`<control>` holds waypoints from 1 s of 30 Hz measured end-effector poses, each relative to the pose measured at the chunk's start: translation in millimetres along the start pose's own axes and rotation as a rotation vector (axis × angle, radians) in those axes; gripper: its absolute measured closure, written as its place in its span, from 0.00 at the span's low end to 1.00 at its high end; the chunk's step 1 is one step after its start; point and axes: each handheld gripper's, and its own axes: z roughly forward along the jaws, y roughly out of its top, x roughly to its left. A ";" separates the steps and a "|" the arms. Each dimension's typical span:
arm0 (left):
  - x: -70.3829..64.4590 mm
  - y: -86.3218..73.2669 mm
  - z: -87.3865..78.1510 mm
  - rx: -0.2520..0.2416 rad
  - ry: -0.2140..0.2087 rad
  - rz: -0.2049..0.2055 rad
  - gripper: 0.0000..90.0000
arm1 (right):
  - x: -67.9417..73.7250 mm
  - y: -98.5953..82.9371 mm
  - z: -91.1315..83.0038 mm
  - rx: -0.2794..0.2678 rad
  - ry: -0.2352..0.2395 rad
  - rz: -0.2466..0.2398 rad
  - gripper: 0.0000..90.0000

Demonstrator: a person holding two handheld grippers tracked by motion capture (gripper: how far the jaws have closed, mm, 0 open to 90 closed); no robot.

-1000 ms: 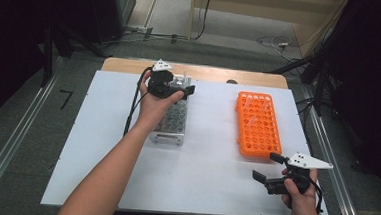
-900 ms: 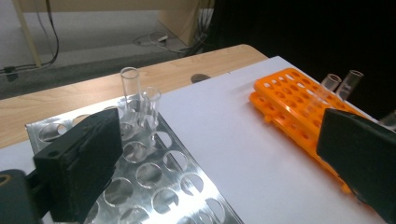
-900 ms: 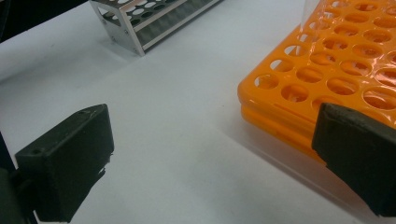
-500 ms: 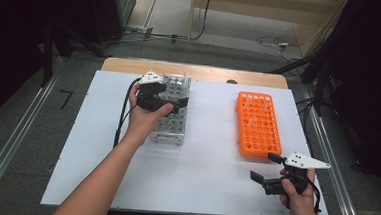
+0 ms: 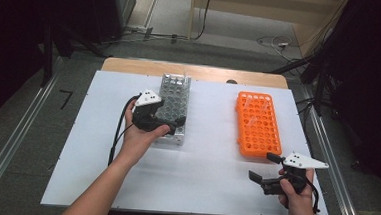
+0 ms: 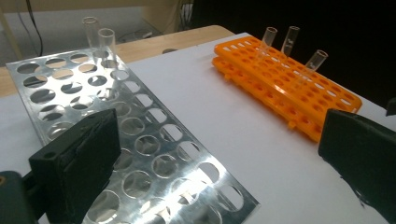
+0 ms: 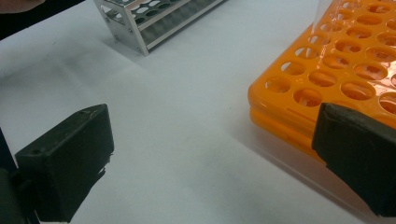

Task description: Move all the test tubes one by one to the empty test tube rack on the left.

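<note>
We see two test-tube racks on a white table [image 5: 99,177]: a metal rack [image 5: 175,94] toward 11 o'clock and an orange rack [image 5: 258,124] toward 2 o'clock, well apart. Two clear tubes [image 6: 99,39] stand in the far corner of the metal rack, and three more tubes [image 6: 292,44] stand tilted in the far end of the orange one. The left gripper [image 5: 170,122] hangs over the near end of the metal rack, at about 9 o'clock from the table's middle, its jaws spread wide with nothing between them; in the left gripper view one jaw sits above the rack's holes and the other over bare table. The right gripper [image 5: 265,167] waits at 5 o'clock, just off the near corner of the orange rack, likewise wide apart and empty. We judge the work to be moving tubes from one rack to the other, and the step in hand to be a pause between carries, with no tube held. The next move, as we read it, calls for the left gripper to travel toward 12 o'clock along the metal rack, line its jaws on either side of one upright tube, and close gently before lifting straight up.
</note>
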 end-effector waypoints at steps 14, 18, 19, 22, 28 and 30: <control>-23.2 -25.1 -23.4 -0.028 -0.021 0.002 0.00 | 0.0 10.7 1.2 -0.019 -0.010 -0.006 0.00; -27.4 -33.0 -29.2 -0.038 -0.025 -0.003 0.00 | -0.3 18.3 3.7 -0.025 -0.014 -0.009 0.00; -28.7 -35.1 -30.5 -0.042 -0.023 -0.006 0.00 | -0.5 20.6 4.3 -0.029 -0.015 -0.006 0.00; -32.1 -39.4 -31.4 -0.027 -0.014 0.016 0.00 | -1.9 28.2 6.6 -0.040 -0.015 -0.001 0.00; -34.4 -43.9 -35.4 -0.035 -0.028 0.002 0.00 | -10.6 43.2 12.8 -0.054 -0.055 0.010 0.00; -34.7 -45.1 -36.5 -0.038 -0.029 -0.010 0.00 | -13.6 48.4 16.3 -0.049 -0.067 0.009 0.00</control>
